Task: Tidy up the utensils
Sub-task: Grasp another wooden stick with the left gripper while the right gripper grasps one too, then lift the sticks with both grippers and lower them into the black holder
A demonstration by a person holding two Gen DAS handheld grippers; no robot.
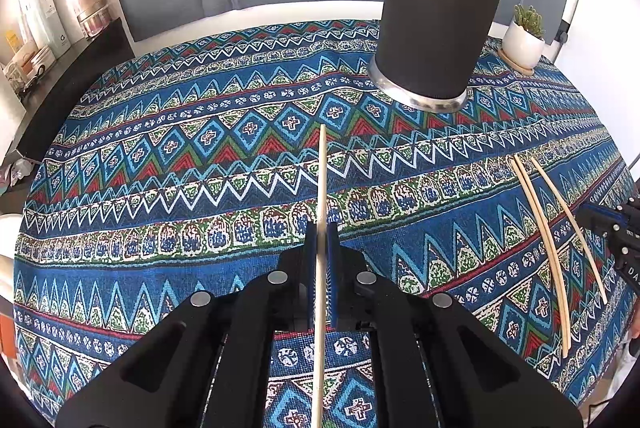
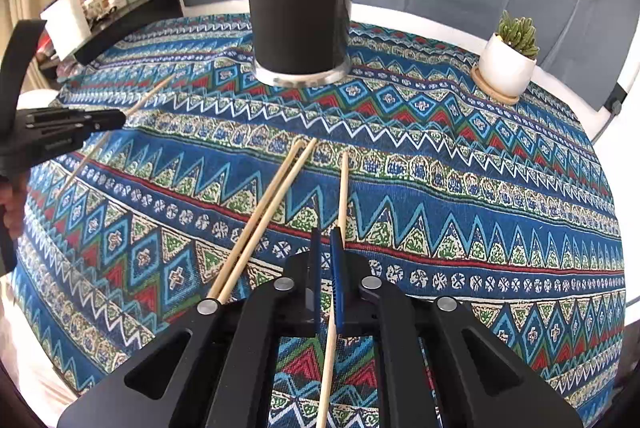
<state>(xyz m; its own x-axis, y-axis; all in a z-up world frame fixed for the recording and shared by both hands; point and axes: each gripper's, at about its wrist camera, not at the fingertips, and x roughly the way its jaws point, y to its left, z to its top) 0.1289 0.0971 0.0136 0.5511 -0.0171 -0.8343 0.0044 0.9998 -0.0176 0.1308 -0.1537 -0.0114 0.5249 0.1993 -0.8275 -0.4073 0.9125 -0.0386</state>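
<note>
Both grippers, left [image 1: 321, 228] and right [image 2: 326, 234], have fingers clamped on one chopstick [image 1: 321, 180] each at lower centre above the tabletop [image 1: 160, 156]; lift steeply, tips first, into the black holder [image 1: 436, 16] at top.

A tablecloth [image 1: 200, 164] banded in blue, red, green and white zigzags and diamonds was recorded. The holder [image 2: 300, 4] was noted as black with a silver base. Pale wooden chopsticks [image 2: 264, 212] and a white pot [image 2: 506, 68] were observed.
</note>
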